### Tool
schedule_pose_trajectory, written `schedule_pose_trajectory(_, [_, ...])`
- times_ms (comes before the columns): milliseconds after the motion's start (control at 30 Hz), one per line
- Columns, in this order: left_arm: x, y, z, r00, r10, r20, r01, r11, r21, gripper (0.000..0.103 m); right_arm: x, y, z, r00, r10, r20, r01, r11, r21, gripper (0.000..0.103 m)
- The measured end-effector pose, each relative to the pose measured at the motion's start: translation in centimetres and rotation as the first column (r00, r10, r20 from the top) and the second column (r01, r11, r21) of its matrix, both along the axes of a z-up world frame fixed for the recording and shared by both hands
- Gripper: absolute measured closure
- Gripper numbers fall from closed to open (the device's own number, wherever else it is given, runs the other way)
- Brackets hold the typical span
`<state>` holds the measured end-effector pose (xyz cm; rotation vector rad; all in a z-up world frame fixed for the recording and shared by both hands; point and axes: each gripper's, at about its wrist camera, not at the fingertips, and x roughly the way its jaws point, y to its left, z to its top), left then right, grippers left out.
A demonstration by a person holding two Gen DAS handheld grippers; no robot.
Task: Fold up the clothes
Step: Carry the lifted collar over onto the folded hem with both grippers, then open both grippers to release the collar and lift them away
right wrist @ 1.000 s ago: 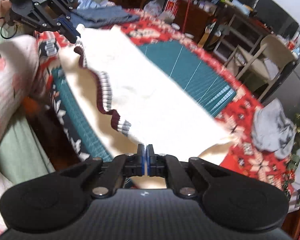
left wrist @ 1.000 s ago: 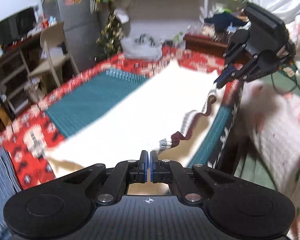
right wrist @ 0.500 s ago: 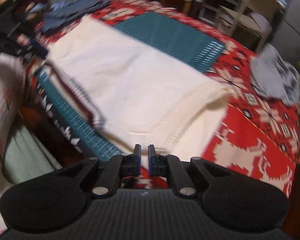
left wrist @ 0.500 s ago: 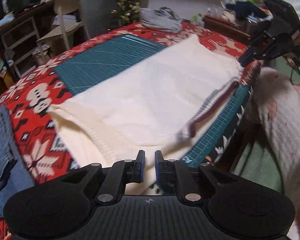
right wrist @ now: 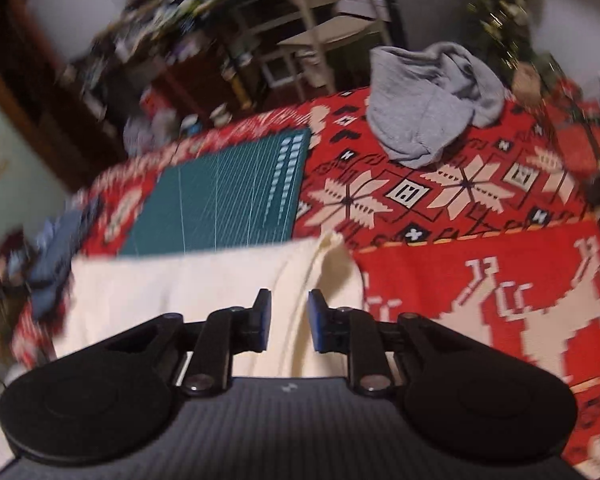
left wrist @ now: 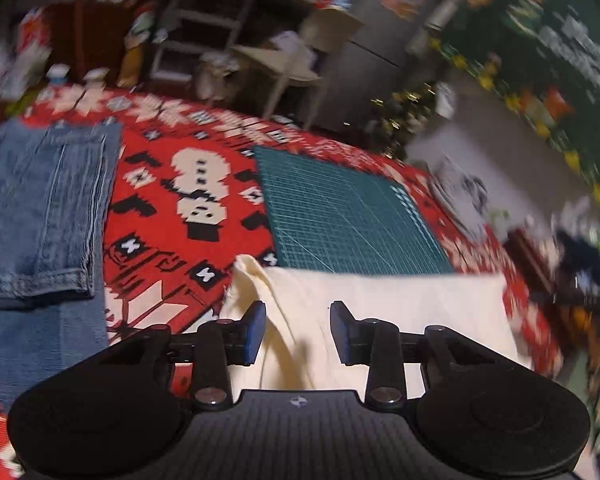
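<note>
Fingers of both grippers spread apart, empty, above the cream sweater; no legible writing

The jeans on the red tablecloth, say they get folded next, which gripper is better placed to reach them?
Left, probably. The jeans lie just beside the open left gripper. The right gripper hovers over the cream sweater's other end, near the grey garment.
</note>
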<state>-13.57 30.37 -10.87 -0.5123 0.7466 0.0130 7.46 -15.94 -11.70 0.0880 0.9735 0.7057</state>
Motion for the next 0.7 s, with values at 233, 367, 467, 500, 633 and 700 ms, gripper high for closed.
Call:
schedule_pose_trajectory(233, [2.2, 1.6, -1.4, 0.997, 0.068, -0.037, -0.072, 0.991, -0.116, 0.068, 3.9, 0.6, -2.9, 0.975, -0.188, -0.116, 0.203, 0.970, 0.134, 0.074])
schedule_pose_trajectory(367, [3.3, 2.0, -2.0, 0.995, 0.074, -0.067, -0.083, 0.988, -0.134, 0.070, 5.7, 0.9, -4.4, 0.953, -0.249, -0.173, 0.279, 0.944, 0.177, 0.071])
schedule_pose_trajectory(467, [3.7, 2.4, -2.7, 0.993, 0.088, -0.080, -0.100, 0.983, -0.154, 0.085, 6.5, 1.4, -5.1, 0.947, -0.263, -0.184, 0.296, 0.937, 0.184, 0.082])
schedule_pose_trajectory(500, [3.8, 2.5, -2.8, 0.992, 0.093, -0.083, -0.105, 0.982, -0.157, 0.091, 6.7, 1.5, -5.2, 0.946, -0.267, -0.182, 0.299, 0.938, 0.177, 0.095])
schedule_pose_trajectory(633, [3.6, 2.4, -2.9, 0.992, 0.113, -0.056, -0.118, 0.988, -0.098, 0.099, 6.8, 1.5, -5.6, 0.944, -0.289, -0.157, 0.313, 0.935, 0.168, 0.099])
schedule_pose_trajectory(700, [3.5, 2.4, -2.9, 0.992, 0.122, -0.042, -0.125, 0.990, -0.068, 0.099, 7.0, 1.2, -6.0, 0.938, -0.306, -0.161, 0.332, 0.927, 0.175, 0.100])
